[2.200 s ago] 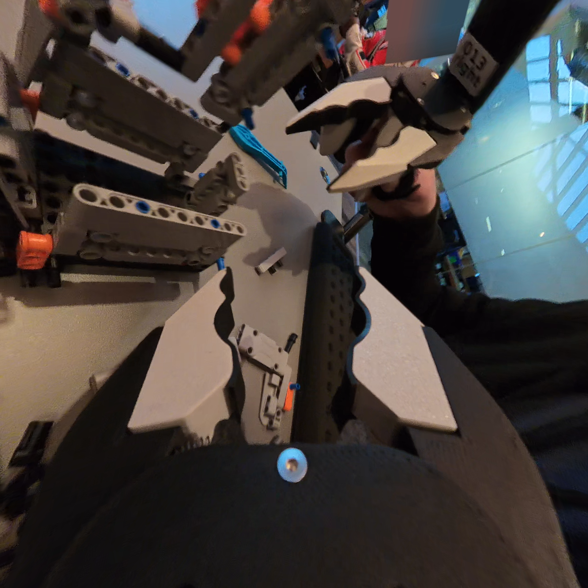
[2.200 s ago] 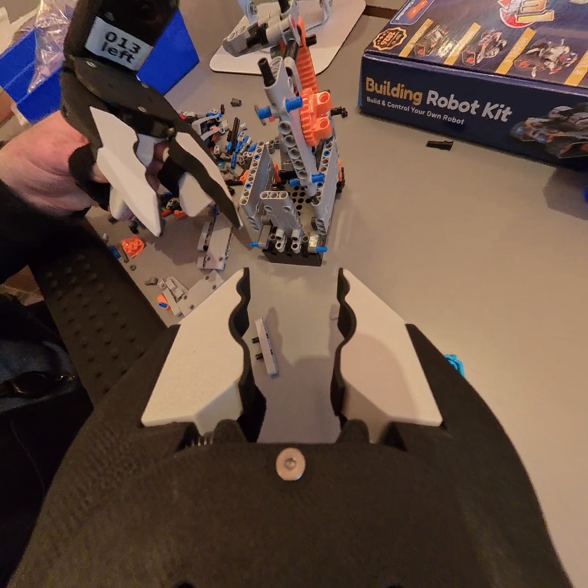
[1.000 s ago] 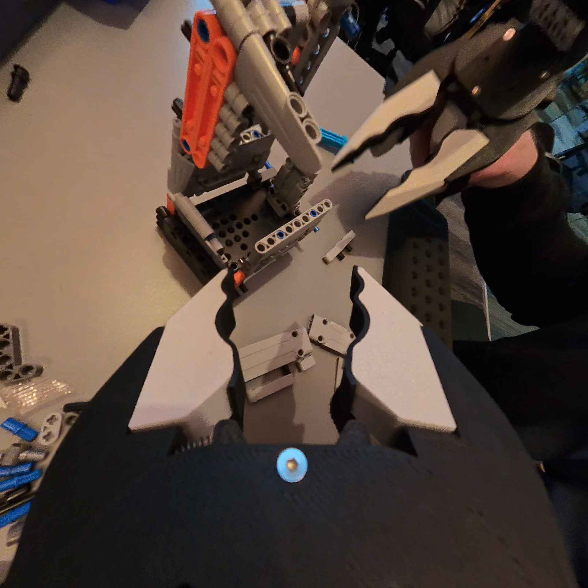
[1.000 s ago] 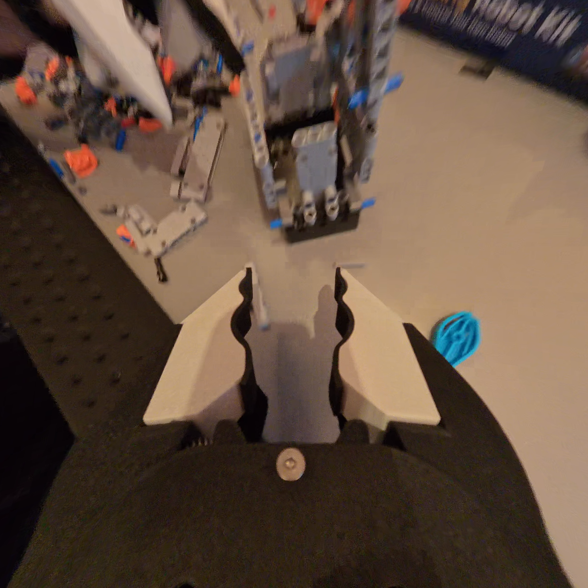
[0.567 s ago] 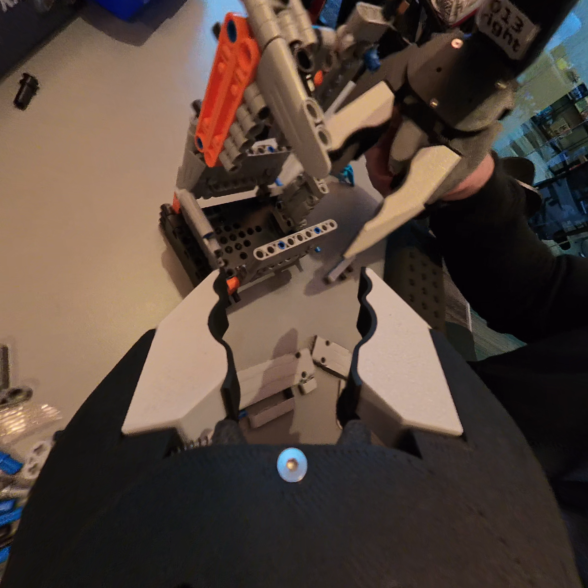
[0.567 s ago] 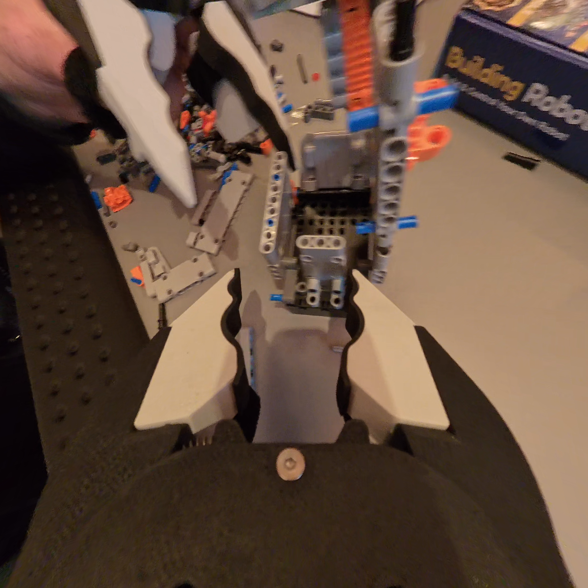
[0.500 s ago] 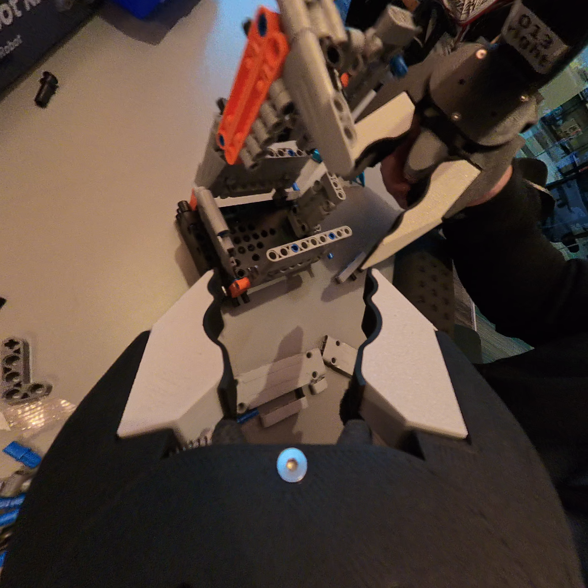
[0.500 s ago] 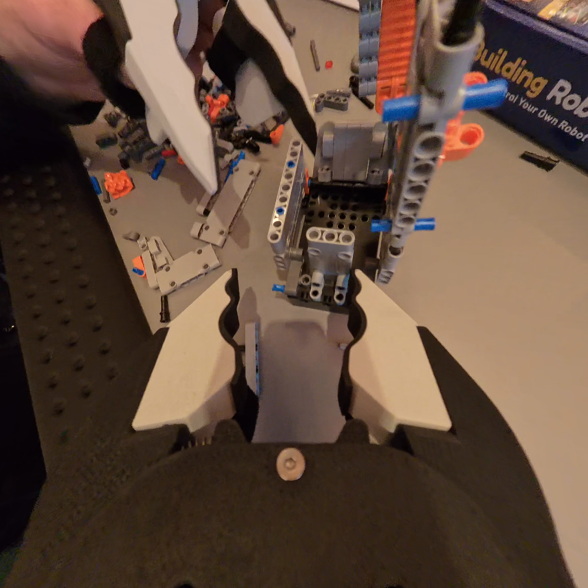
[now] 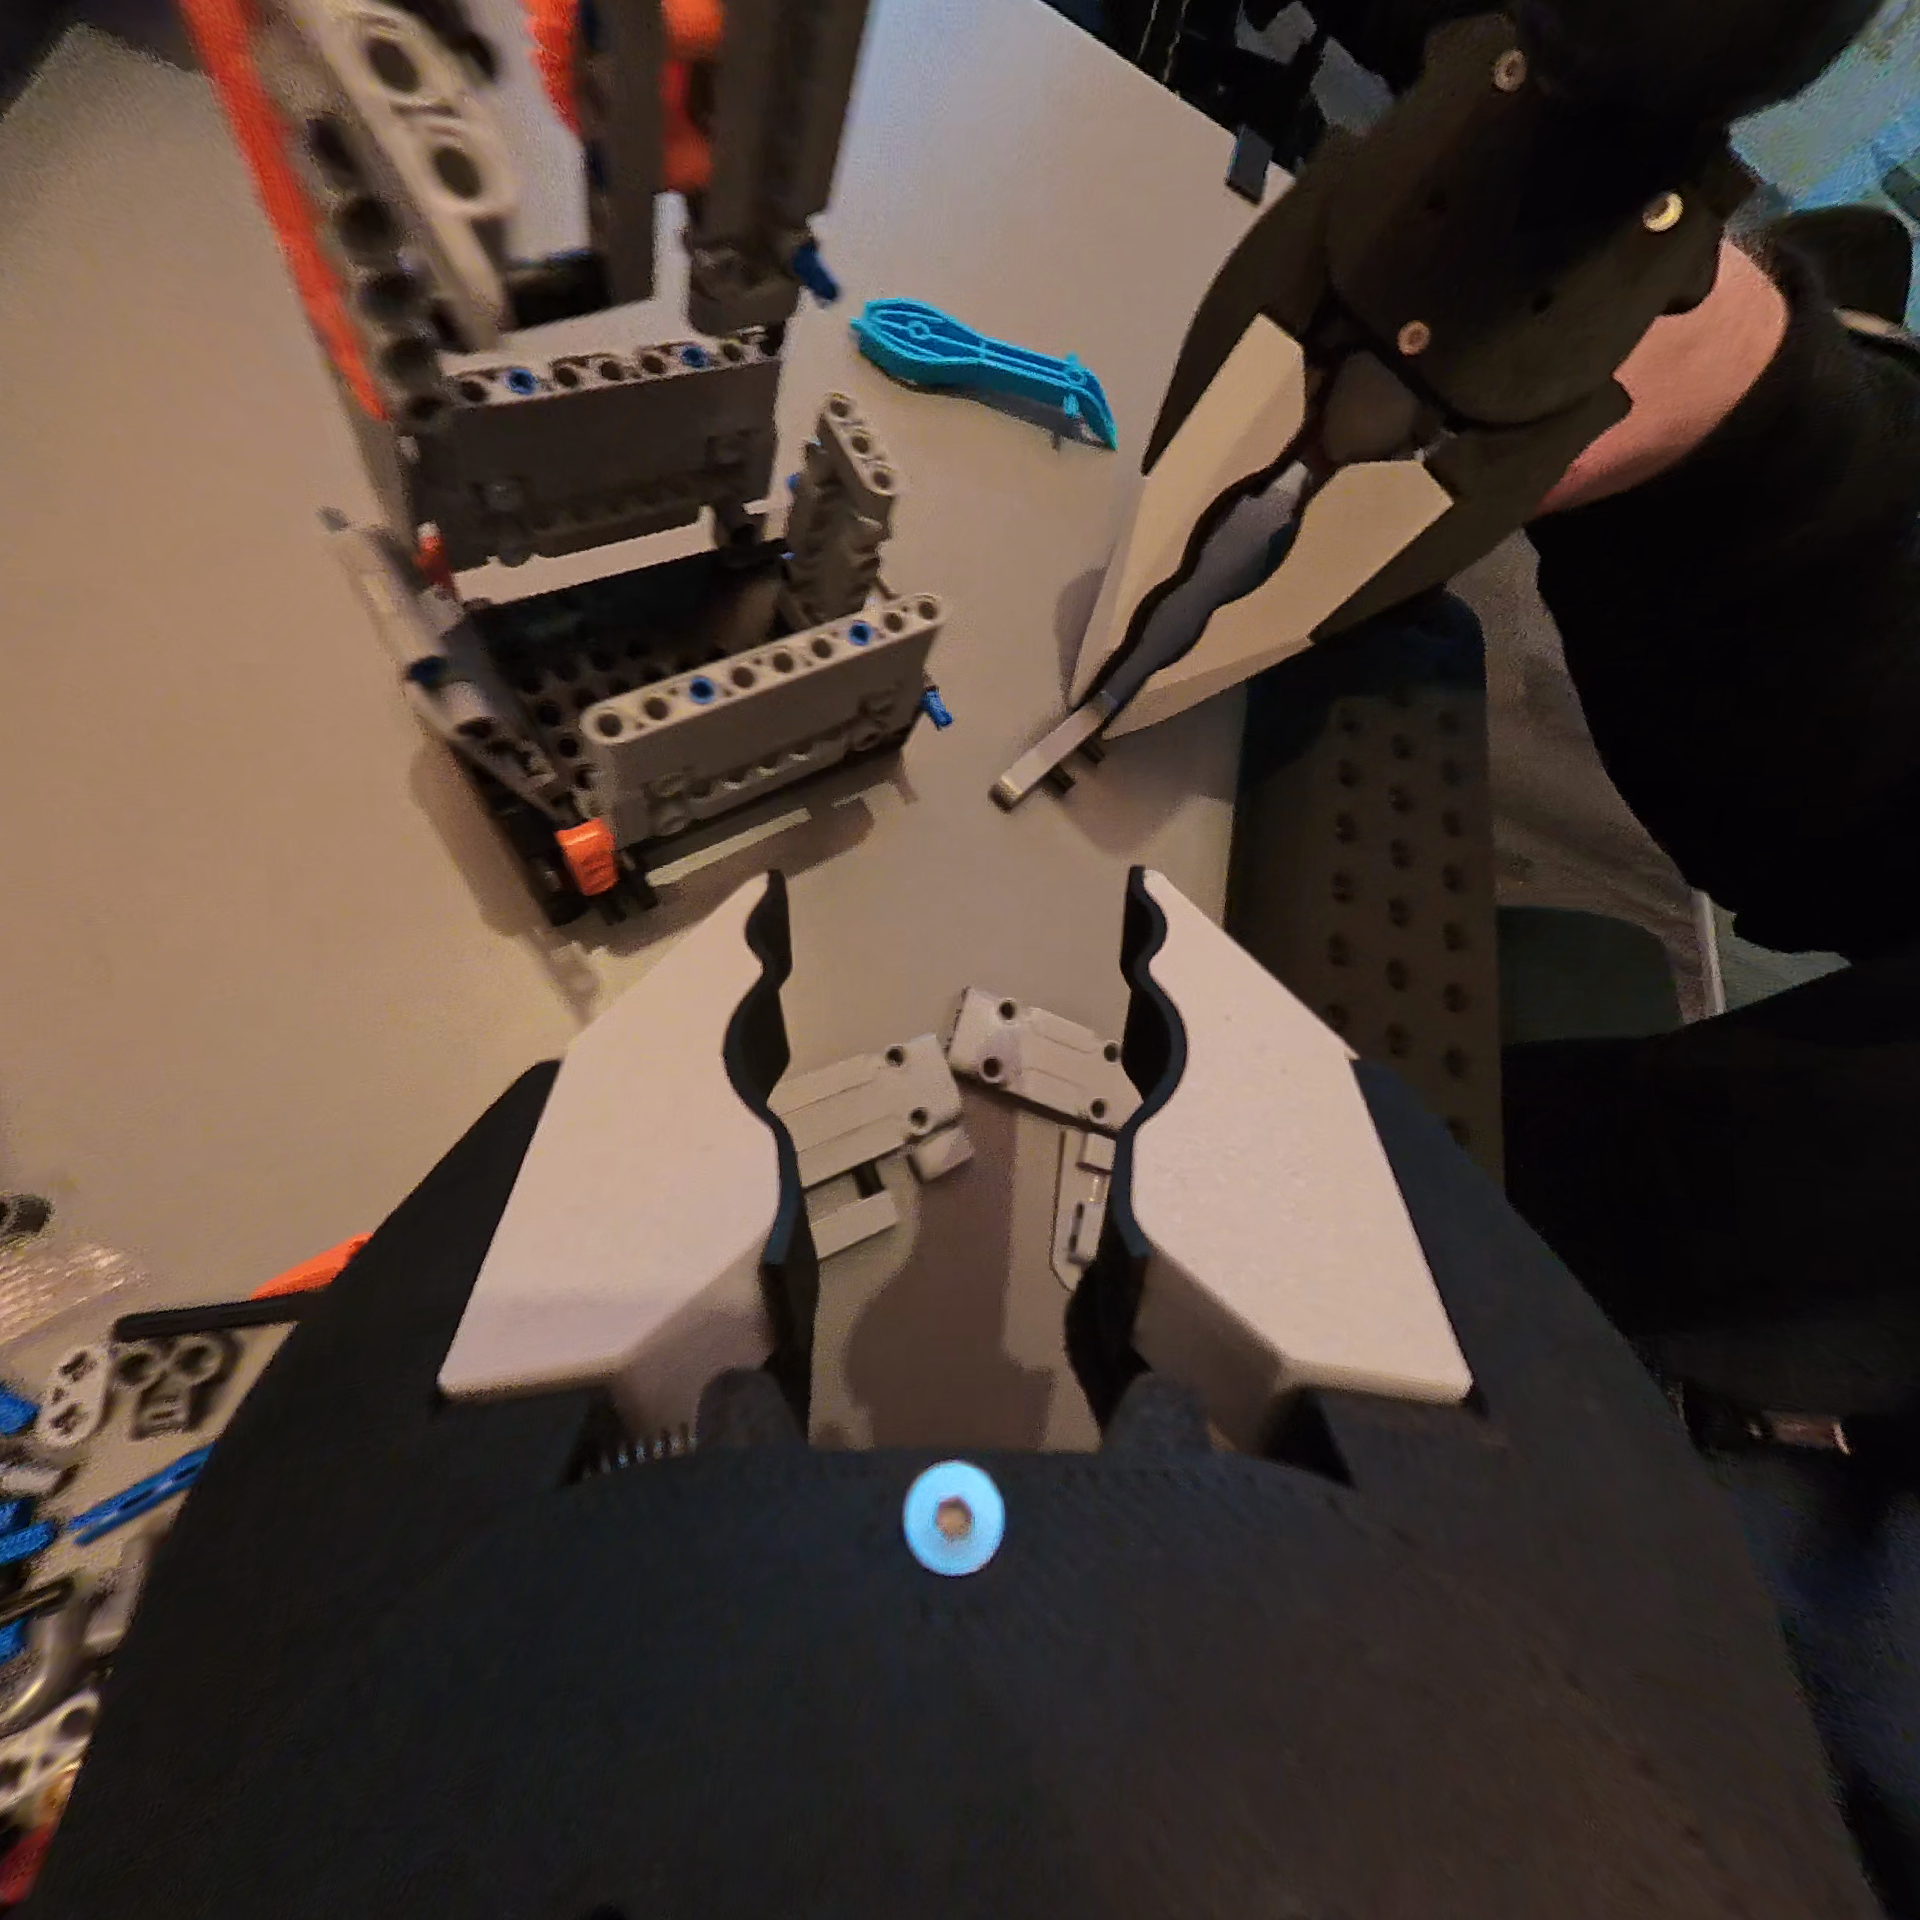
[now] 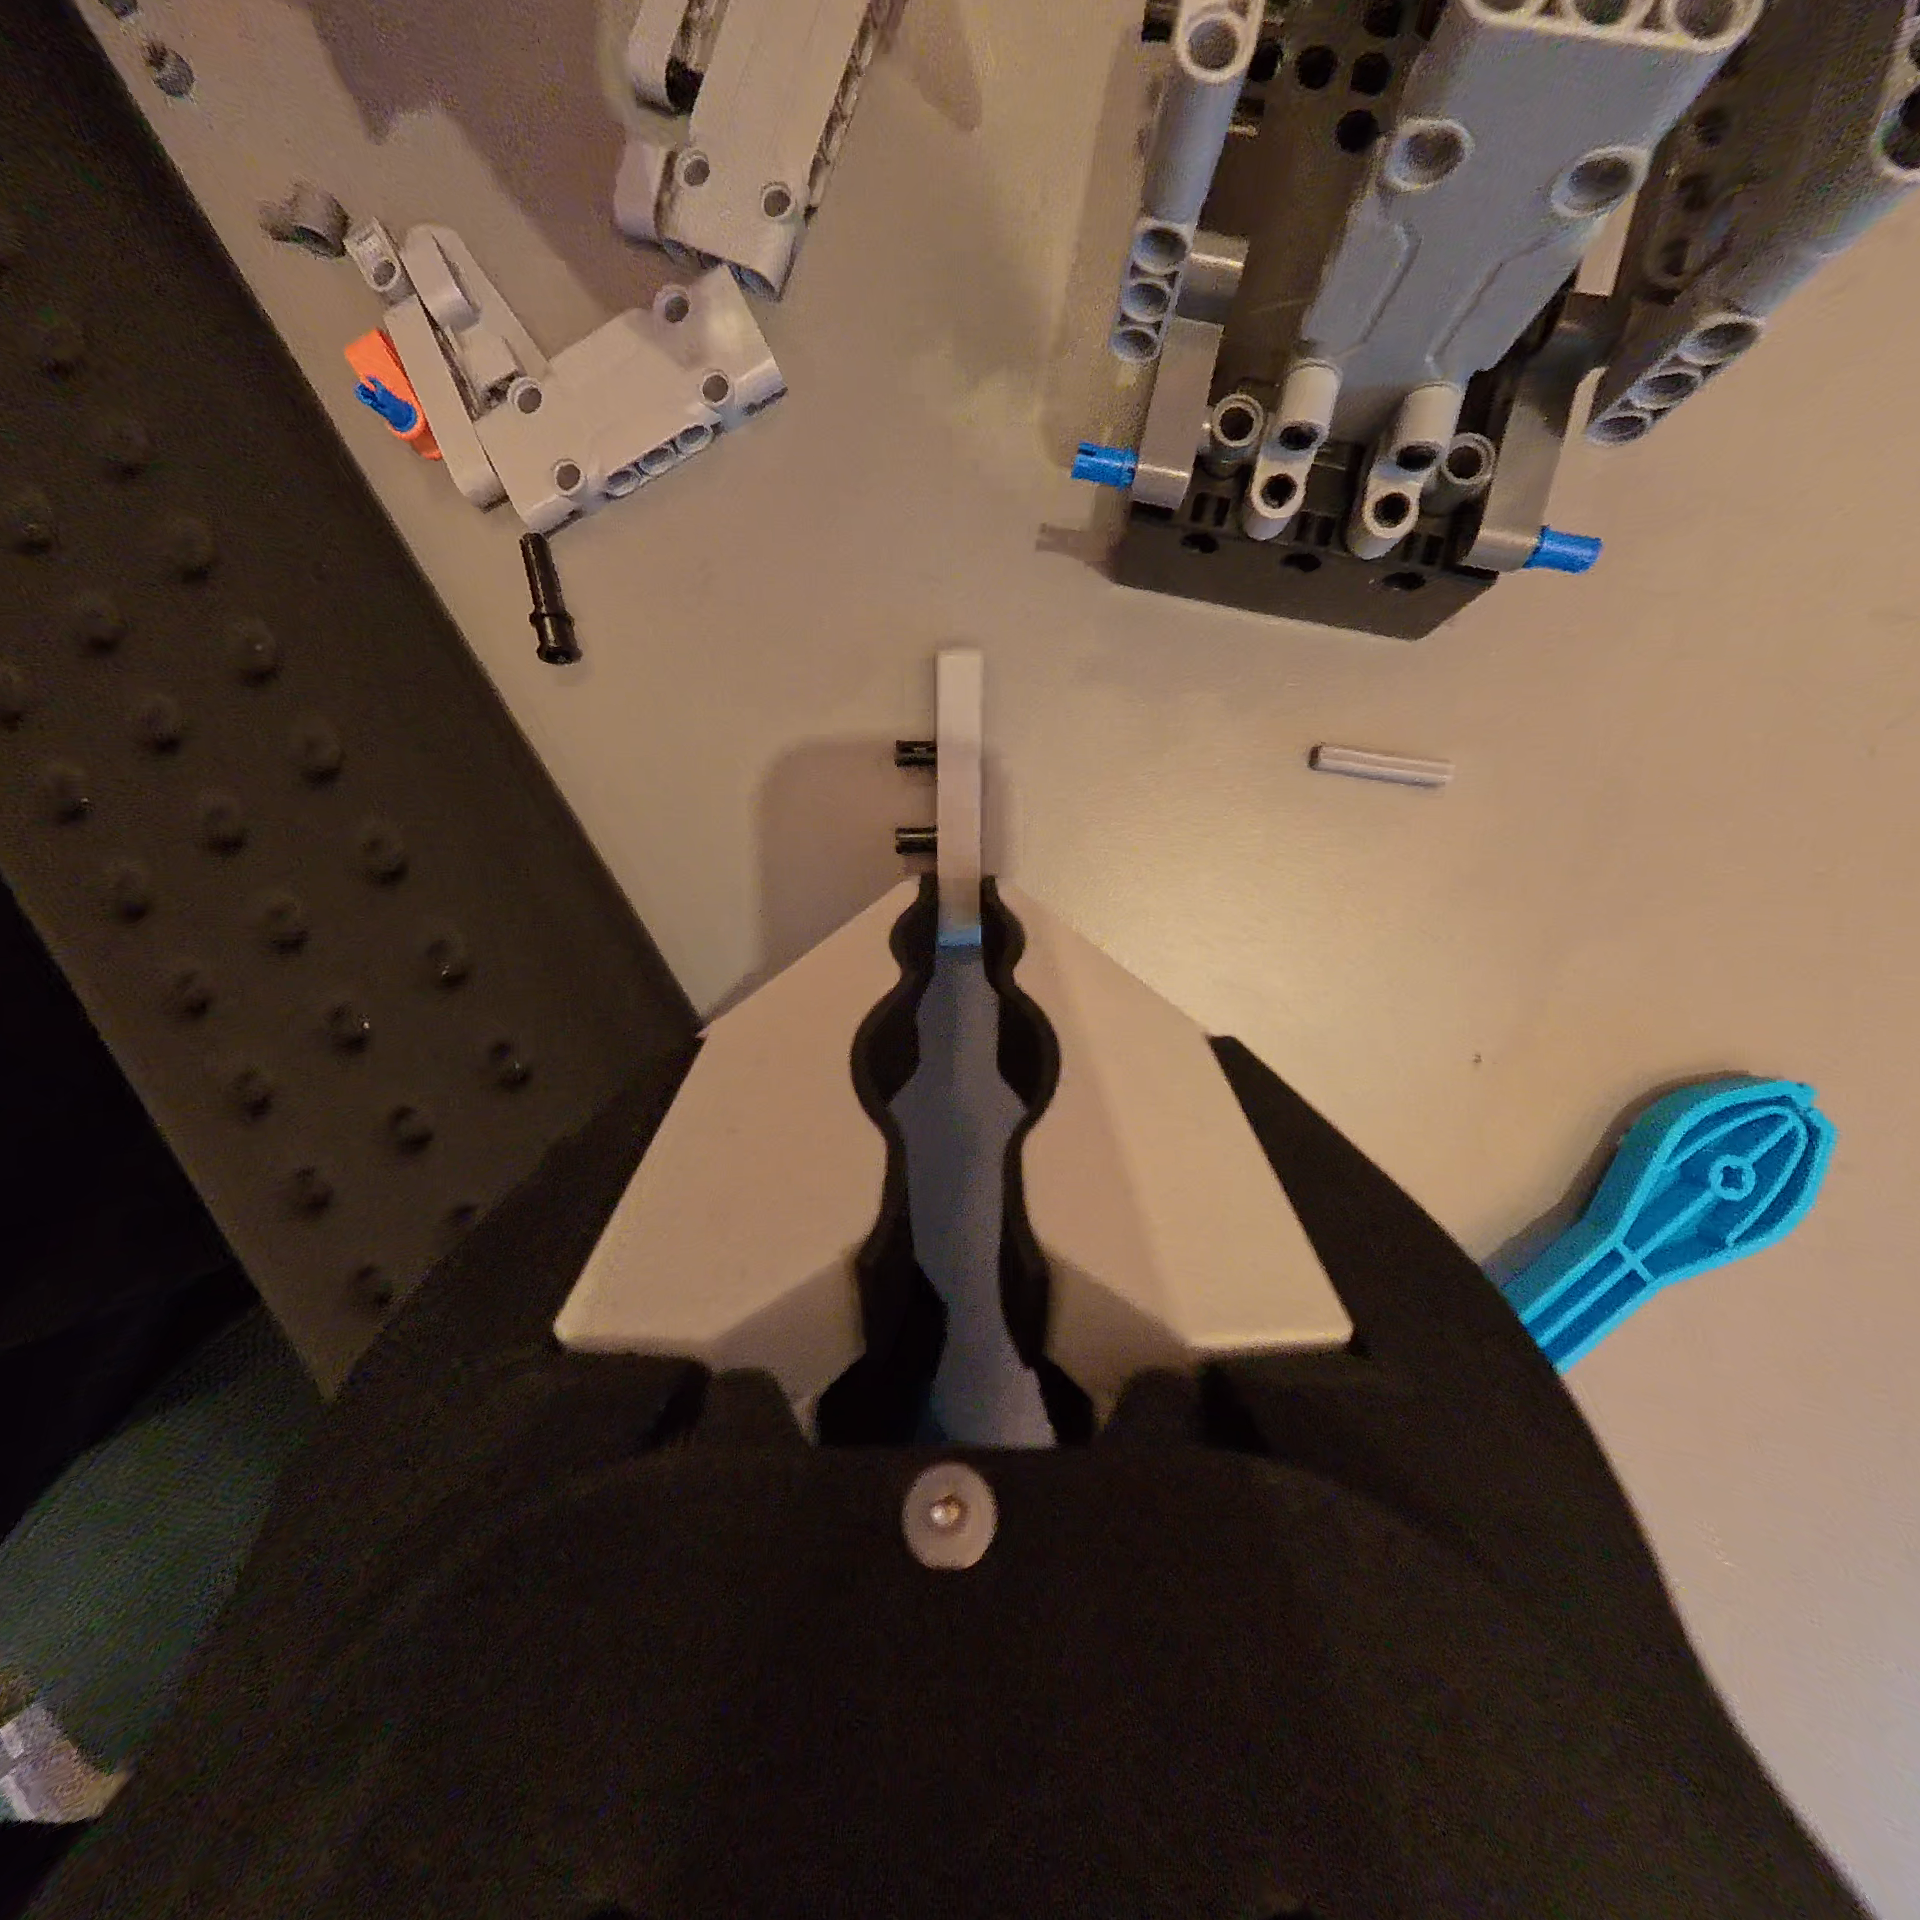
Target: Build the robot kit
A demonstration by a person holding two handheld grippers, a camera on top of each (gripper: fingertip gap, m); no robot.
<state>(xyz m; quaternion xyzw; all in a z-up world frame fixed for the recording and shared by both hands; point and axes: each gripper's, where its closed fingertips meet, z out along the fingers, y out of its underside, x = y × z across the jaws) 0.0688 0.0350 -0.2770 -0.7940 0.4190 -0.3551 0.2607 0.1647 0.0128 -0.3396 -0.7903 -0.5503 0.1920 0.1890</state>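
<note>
My right gripper (image 10: pixel 956 894) is shut on a small grey beam with two black pins (image 10: pixel 958 769), low over the grey table, just in front of the grey, black and orange brick model (image 10: pixel 1351 364). In the left wrist view the right gripper (image 9: pixel 1101 717) pinches that beam (image 9: pixel 1039 769) to the right of the model (image 9: pixel 675 644). My left gripper (image 9: pixel 951 894) is open and empty above two loose grey panel pieces (image 9: pixel 883 1101), near the model's front.
A turquoise separator tool (image 10: pixel 1683 1195) lies right of my right gripper; it also shows in the left wrist view (image 9: pixel 977 364). A black studded strip (image 10: pixel 208 727) runs along the table edge. A black pin (image 10: pixel 548 608), a grey axle (image 10: pixel 1377 766) and loose parts (image 9: pixel 62 1455) lie around. There is about 12 cm between the tips of the two grippers.
My right gripper has come down to the table and shut on the small grey beam. My left gripper has stayed open and shifted a little over the panel pieces.
</note>
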